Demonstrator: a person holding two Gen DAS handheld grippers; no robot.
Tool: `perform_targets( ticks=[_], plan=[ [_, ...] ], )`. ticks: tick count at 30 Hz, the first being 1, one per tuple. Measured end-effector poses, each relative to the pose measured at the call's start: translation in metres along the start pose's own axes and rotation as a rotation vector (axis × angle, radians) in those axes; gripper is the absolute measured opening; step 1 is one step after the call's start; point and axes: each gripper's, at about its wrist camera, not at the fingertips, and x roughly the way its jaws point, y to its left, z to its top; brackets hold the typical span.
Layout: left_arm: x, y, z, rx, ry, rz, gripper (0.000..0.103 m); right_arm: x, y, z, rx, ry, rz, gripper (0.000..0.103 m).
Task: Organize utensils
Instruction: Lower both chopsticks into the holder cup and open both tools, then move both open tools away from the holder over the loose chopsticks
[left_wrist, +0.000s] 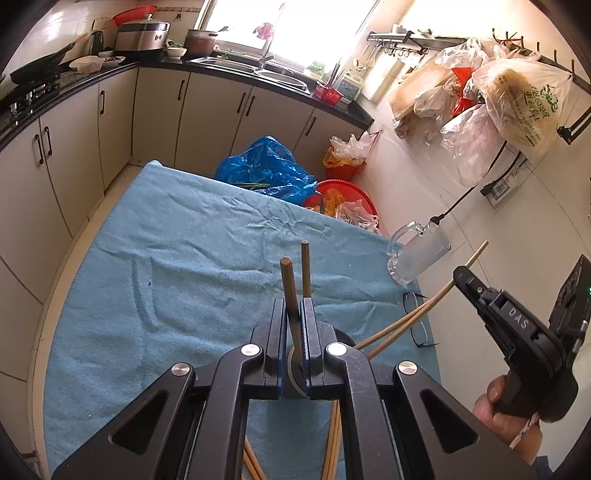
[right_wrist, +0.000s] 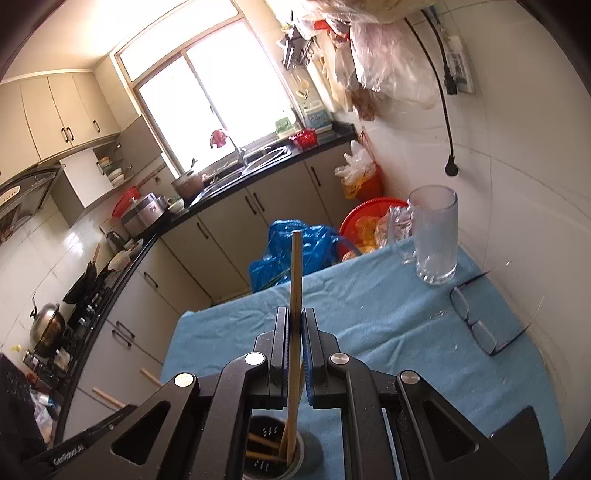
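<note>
Chopsticks fill both grips. The left gripper (left_wrist: 295, 314) has its jaws pinched narrow on a pair of dark brown chopsticks (left_wrist: 289, 284), whose long axes run nearly straight away from the camera, blunt ends rising past the jaw tips and spreading slightly apart. Below those jaws, in the left wrist view, more pale sticks lie on the blue towel (left_wrist: 166, 258) that covers the bench. The right gripper (right_wrist: 295, 325), seen from the left as a black tool in a hand (left_wrist: 502, 402), is clamped on pale bamboo chopsticks (right_wrist: 296, 273). In the right wrist view they stand close to upright, upper end toward the window, lower ends reaching down into a dark round holder (right_wrist: 273, 446) directly under the jaws, where other sticks lie slanted. In the left view the same pale pair slants up to the right. A glass mug (right_wrist: 436, 236) stands at the far right of the towel, and eyeglasses (right_wrist: 476, 321) lie near it.
</note>
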Motion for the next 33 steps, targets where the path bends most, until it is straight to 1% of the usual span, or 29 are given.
perform_targets(
  ticks=[3, 8, 9, 10, 11, 12, 13, 14, 16, 17, 19, 21, 23, 25, 27, 29, 31, 33],
  plan=[
    [0.003, 0.001, 0.001, -0.001, 0.011, -0.001, 0.006, 0.001, 0.004, -0.005, -0.024, 0.022, 0.018, 0.008],
    [0.007, 0.002, 0.003, -0.001, 0.023, -0.005, 0.007, 0.002, 0.004, -0.006, -0.026, 0.061, 0.043, 0.009],
    [0.007, 0.001, 0.004, -0.001, 0.025, -0.009, 0.011, 0.000, 0.004, -0.005, -0.028, 0.060, 0.040, 0.012],
    [0.008, 0.001, 0.005, 0.003, 0.024, -0.006, 0.018, -0.002, 0.004, -0.004, -0.028, 0.058, 0.040, 0.016],
    [0.007, 0.000, 0.006, 0.007, 0.019, -0.001, 0.022, -0.005, 0.003, -0.002, -0.025, 0.054, 0.044, 0.019],
    [0.005, 0.000, 0.007, 0.011, 0.012, 0.001, 0.027, -0.009, 0.002, -0.001, -0.023, 0.050, 0.048, 0.024],
    [0.002, -0.001, 0.008, 0.010, 0.004, -0.003, 0.029, -0.011, 0.002, 0.000, -0.023, 0.047, 0.048, 0.028],
    [-0.001, -0.001, 0.009, 0.008, -0.003, -0.007, 0.029, -0.015, 0.001, 0.001, -0.024, 0.045, 0.047, 0.030],
    [-0.009, 0.000, 0.011, 0.000, -0.017, -0.011, 0.035, -0.023, -0.001, 0.002, -0.031, 0.045, 0.048, 0.041],
    [-0.014, 0.002, 0.011, -0.002, -0.027, -0.016, 0.037, -0.028, -0.003, 0.002, -0.036, 0.047, 0.041, 0.043],
    [-0.025, 0.004, 0.010, 0.005, -0.048, -0.011, 0.040, -0.036, -0.009, 0.000, -0.037, 0.046, 0.033, 0.058],
    [-0.036, 0.006, 0.005, 0.014, -0.067, 0.003, 0.041, -0.044, -0.015, -0.006, -0.055, 0.054, 0.017, 0.065],
    [-0.046, 0.012, -0.003, 0.019, -0.076, 0.008, 0.042, -0.048, -0.022, -0.015, -0.083, 0.076, -0.016, 0.067],
    [-0.053, 0.020, -0.015, 0.022, -0.070, 0.019, 0.047, -0.052, -0.029, -0.026, -0.106, 0.093, -0.044, 0.071],
    [-0.057, 0.027, -0.028, 0.011, -0.069, 0.026, 0.048, -0.058, -0.035, -0.040, -0.122, 0.102, -0.073, 0.074],
    [-0.060, 0.037, -0.045, -0.004, -0.064, 0.040, 0.048, -0.064, -0.042, -0.056, -0.130, 0.126, -0.080, 0.075],
    [-0.059, 0.045, -0.062, -0.020, -0.046, 0.055, 0.049, -0.065, -0.047, -0.070, -0.143, 0.157, -0.105, 0.075],
    [-0.058, 0.053, -0.078, -0.028, -0.029, 0.070, 0.049, -0.068, -0.051, -0.083, -0.140, 0.192, -0.088, 0.075]
  ],
)
